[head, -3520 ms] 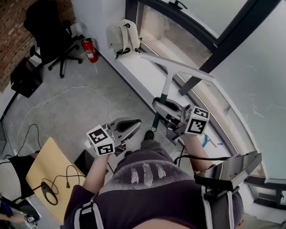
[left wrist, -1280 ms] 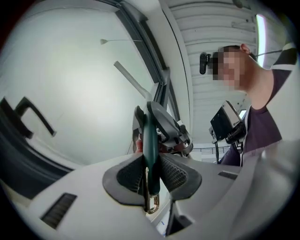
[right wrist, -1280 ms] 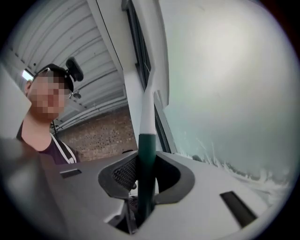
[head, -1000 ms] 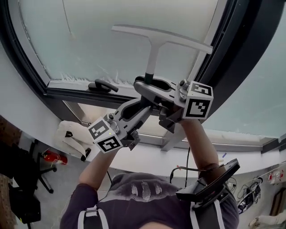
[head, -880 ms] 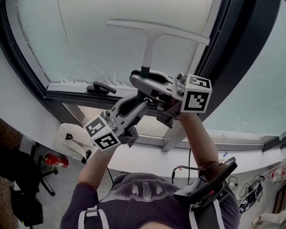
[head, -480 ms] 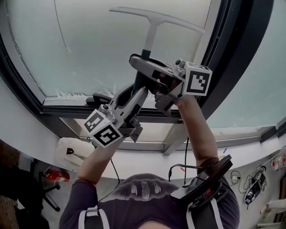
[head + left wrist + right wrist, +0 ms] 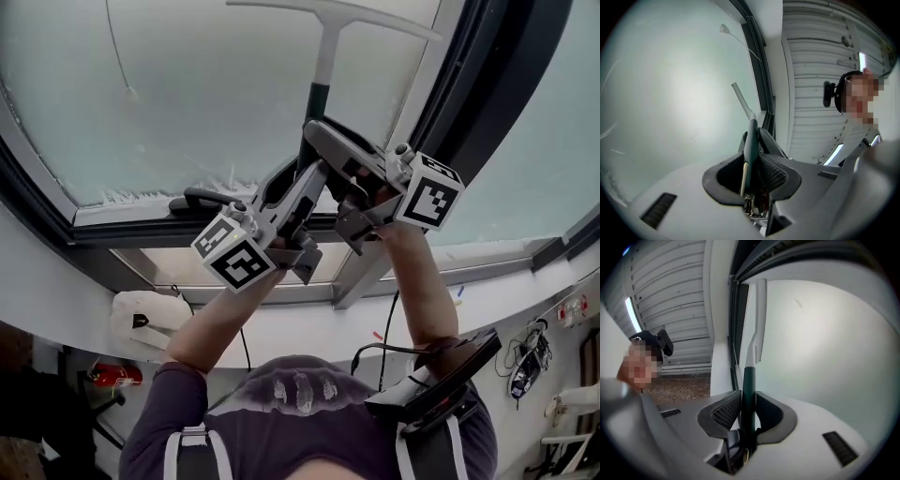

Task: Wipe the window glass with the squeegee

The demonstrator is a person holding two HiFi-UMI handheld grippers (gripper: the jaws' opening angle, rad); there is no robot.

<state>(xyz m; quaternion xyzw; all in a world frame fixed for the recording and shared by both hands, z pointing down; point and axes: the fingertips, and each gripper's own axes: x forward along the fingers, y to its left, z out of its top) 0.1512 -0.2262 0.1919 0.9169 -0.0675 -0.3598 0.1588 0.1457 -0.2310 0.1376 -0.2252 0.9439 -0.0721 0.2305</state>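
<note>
The squeegee has a white T-shaped blade [image 7: 330,13] on a white stem with a dark green handle [image 7: 313,101]. Its blade lies against the frosted window glass [image 7: 187,94] near the top of the pane. My right gripper [image 7: 317,133] is shut on the green handle, and my left gripper [image 7: 298,180] is shut on the same handle just below it. In the left gripper view the handle [image 7: 751,140] runs up between the pads of my left gripper [image 7: 752,161]. In the right gripper view my right gripper [image 7: 749,401] clamps the handle [image 7: 748,378], with the blade [image 7: 760,319] upright against the glass [image 7: 825,343].
A dark window frame [image 7: 487,94] borders the pane on the right, and a black window handle [image 7: 202,199] sits on the lower frame. Below are a white sill with a white bag [image 7: 150,319], a red fire extinguisher [image 7: 117,375] and cables [image 7: 525,366] at the right.
The squeegee has gone from the sill up onto the glass. My left gripper has closed on the handle under the right one. In the last second both moved the blade higher up the pane.
</note>
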